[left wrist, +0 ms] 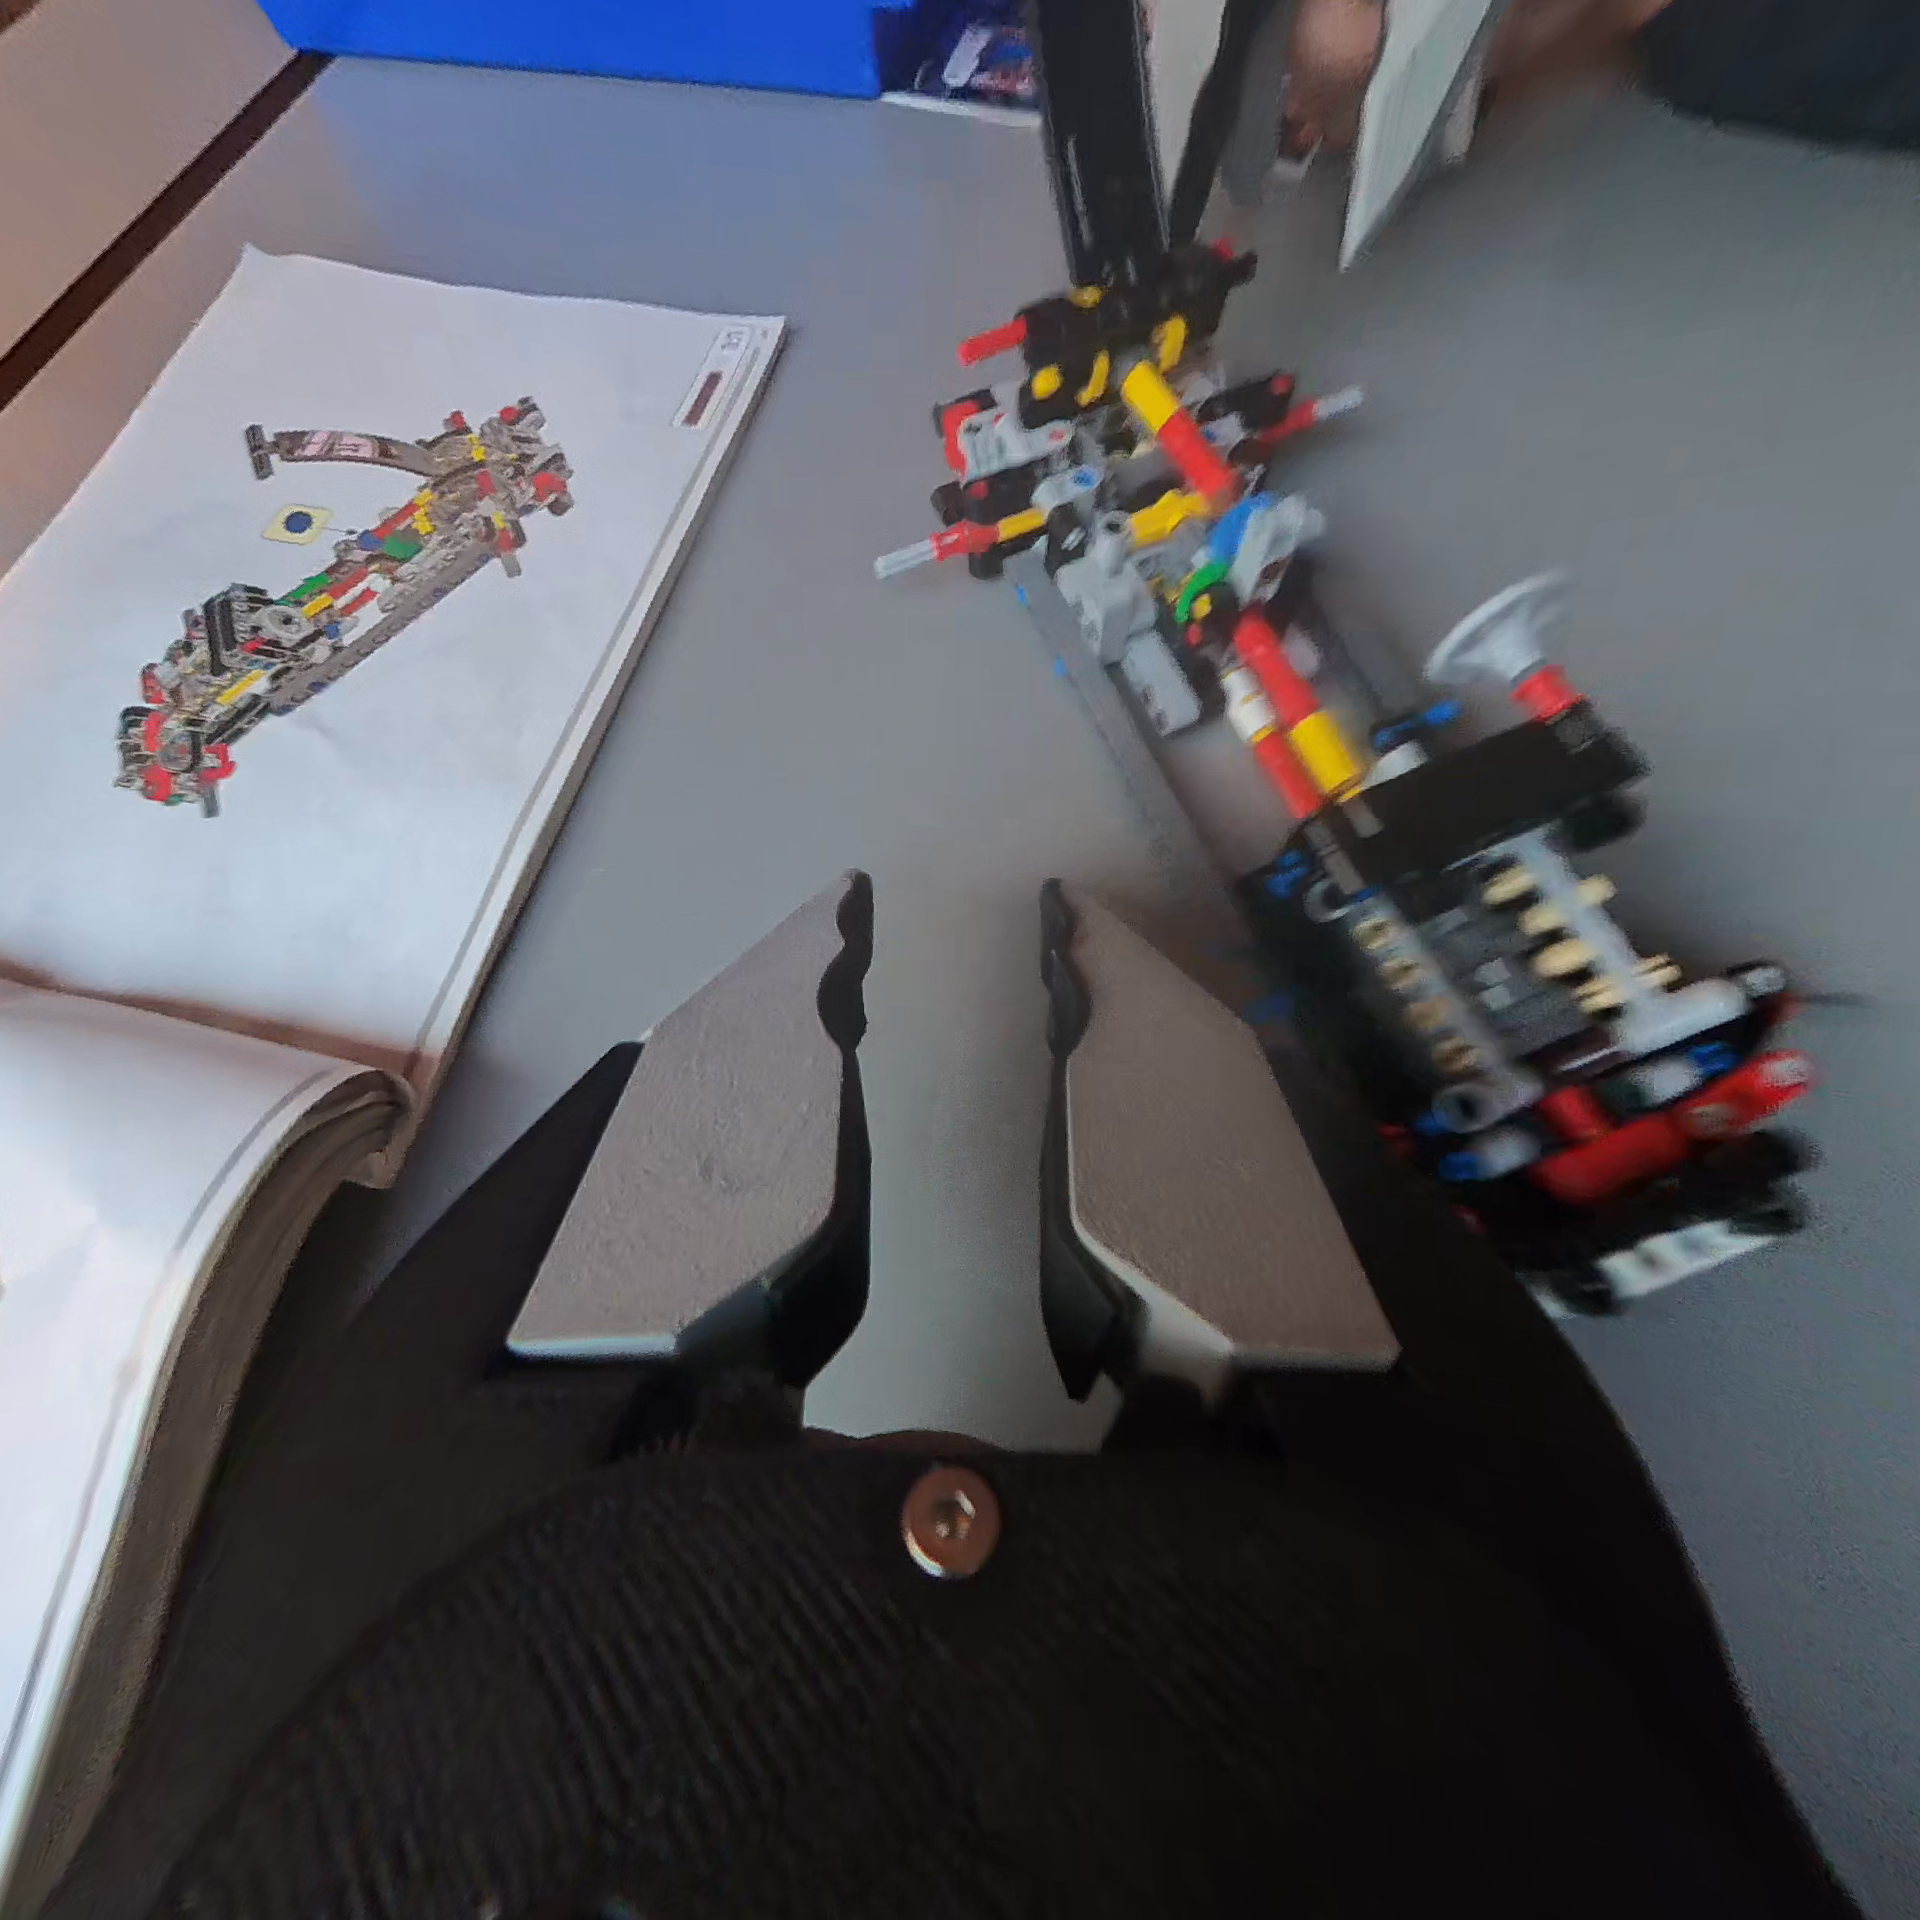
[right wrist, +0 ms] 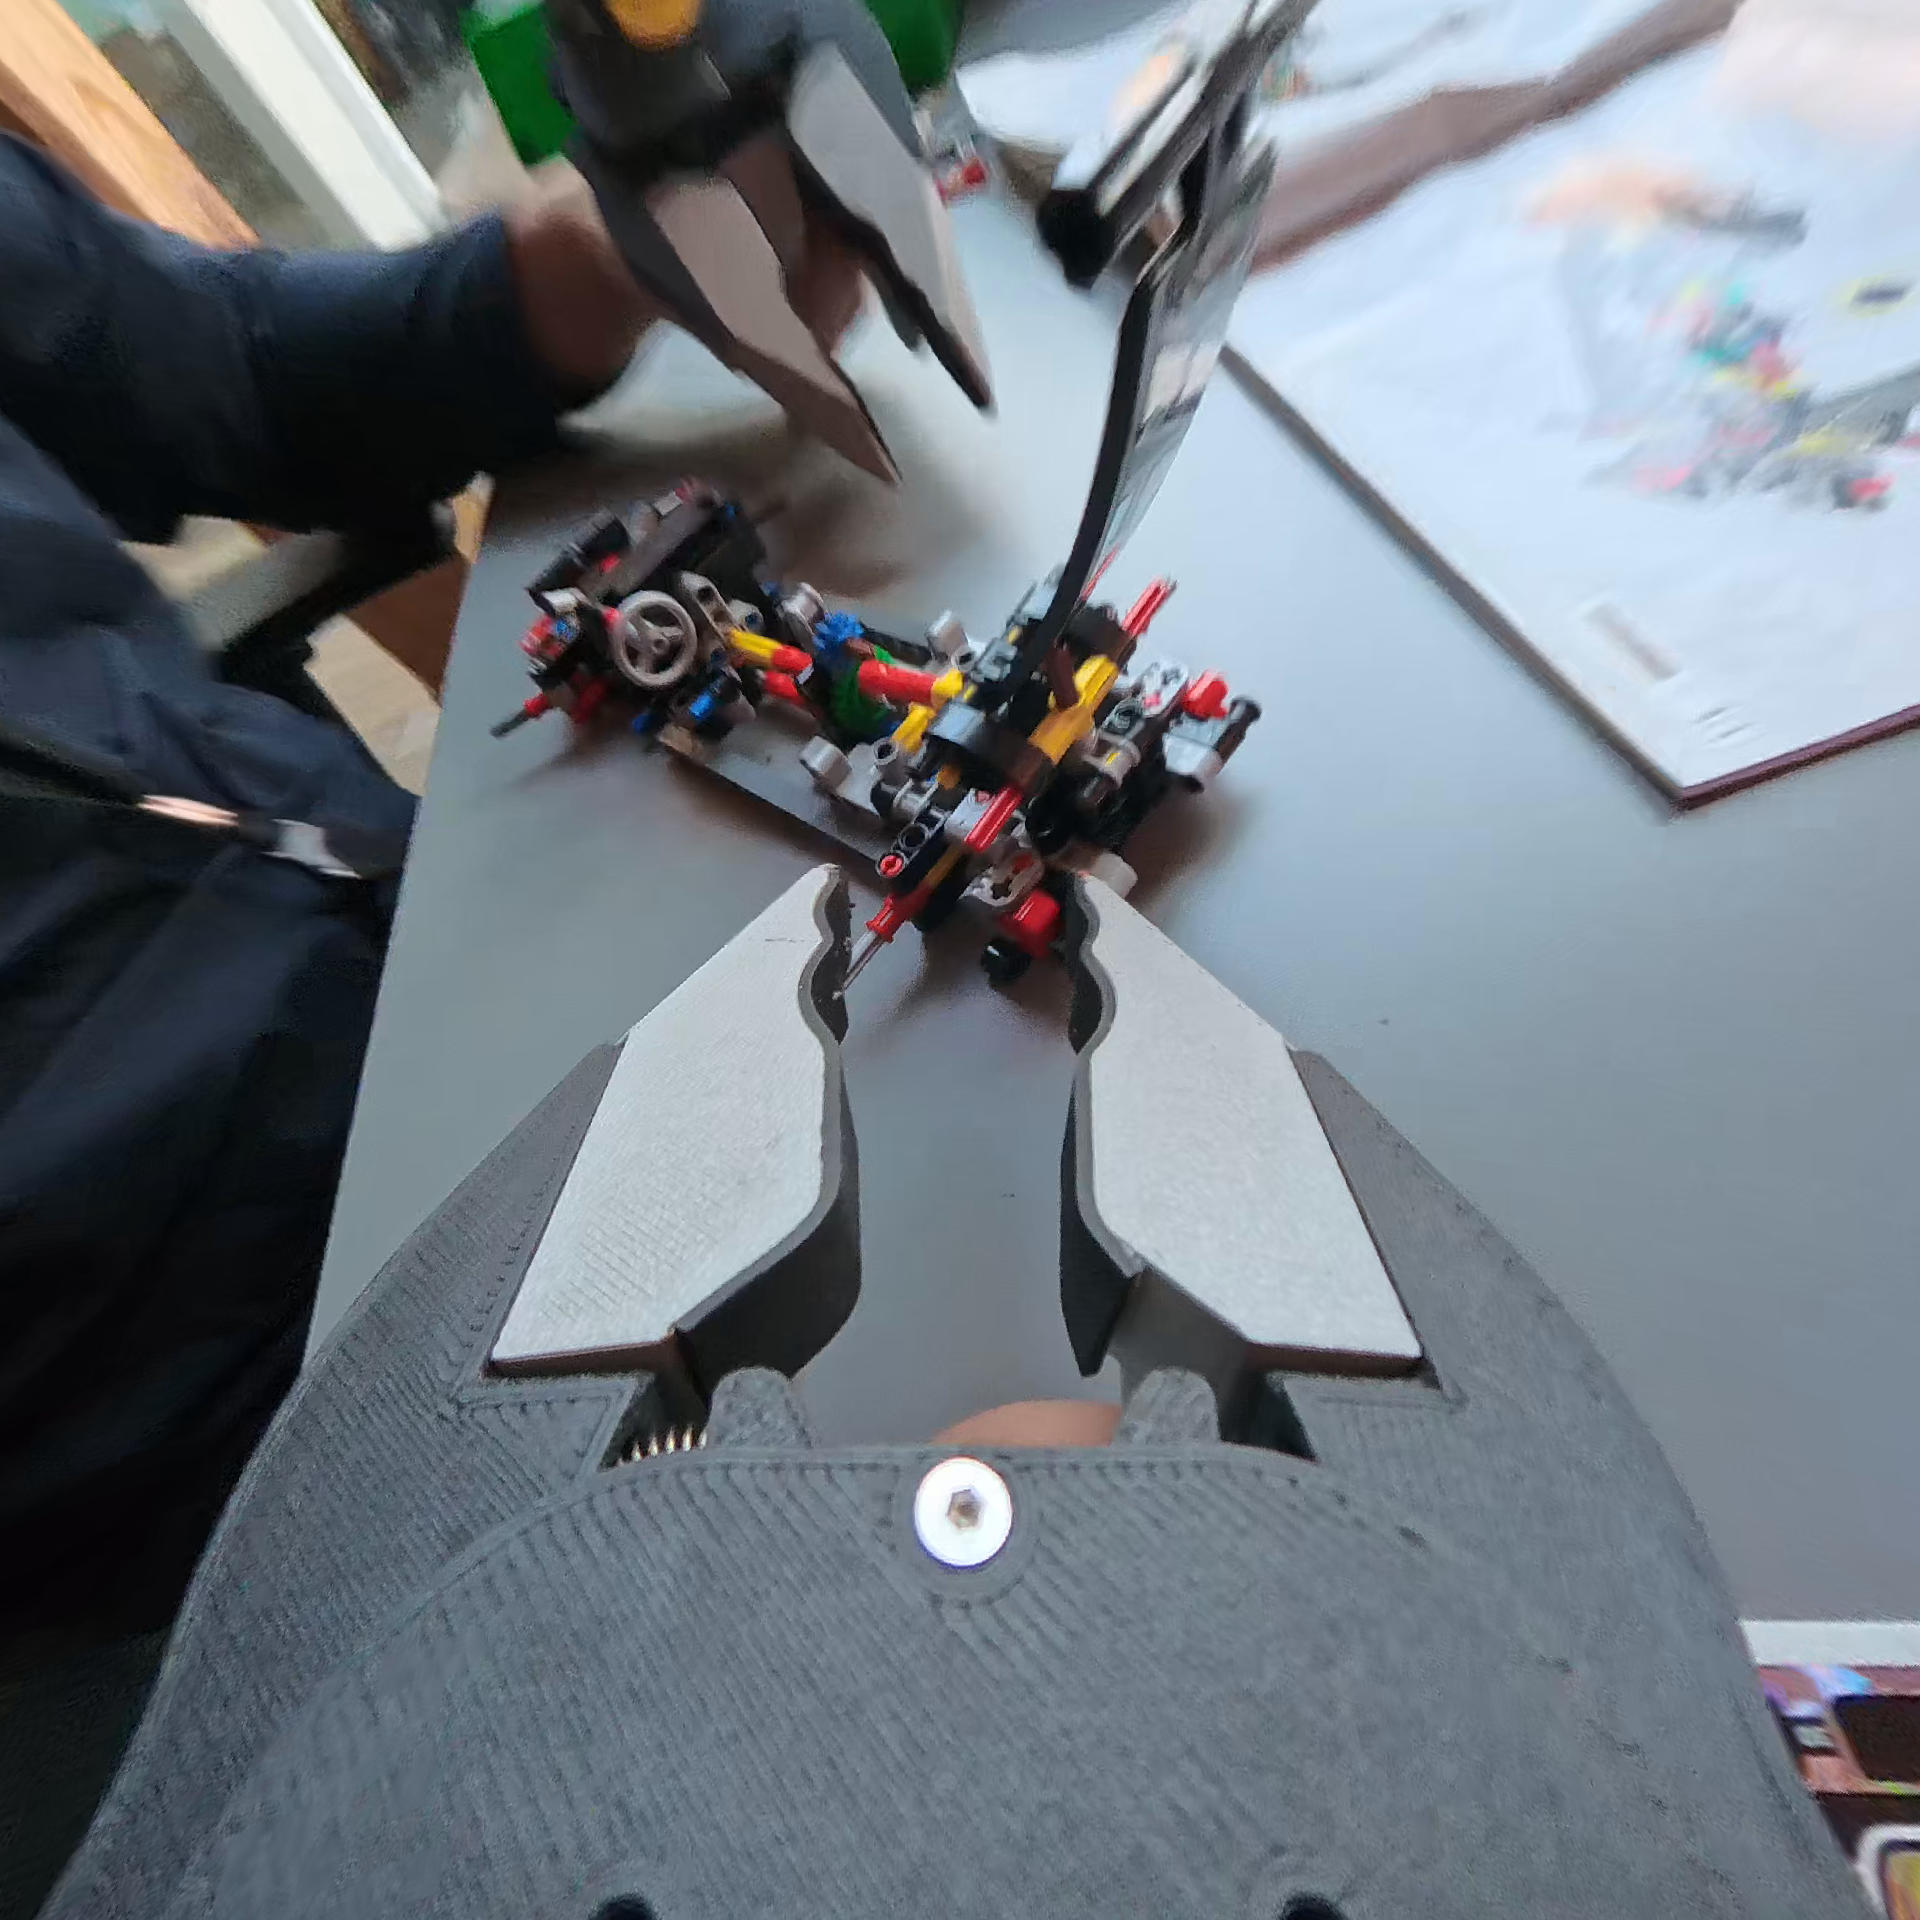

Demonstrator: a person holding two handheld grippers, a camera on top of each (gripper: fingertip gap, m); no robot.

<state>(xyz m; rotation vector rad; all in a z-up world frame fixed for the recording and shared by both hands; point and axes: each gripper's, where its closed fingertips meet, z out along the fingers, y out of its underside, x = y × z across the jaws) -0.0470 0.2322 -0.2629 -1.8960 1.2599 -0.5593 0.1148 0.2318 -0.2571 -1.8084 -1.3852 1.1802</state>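
Your right gripper [right wrist: 951,914] gapes beside one brick model [right wrist: 883,717], gripping nothing; your left gripper [left wrist: 956,914], also spread and bare, alone shows one blue bin [left wrist: 582,36] beyond one booklet [left wrist: 343,665].

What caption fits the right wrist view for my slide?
Open right tongs at the near end of a brick-built chassis on a dark table; left tongs hover beyond.
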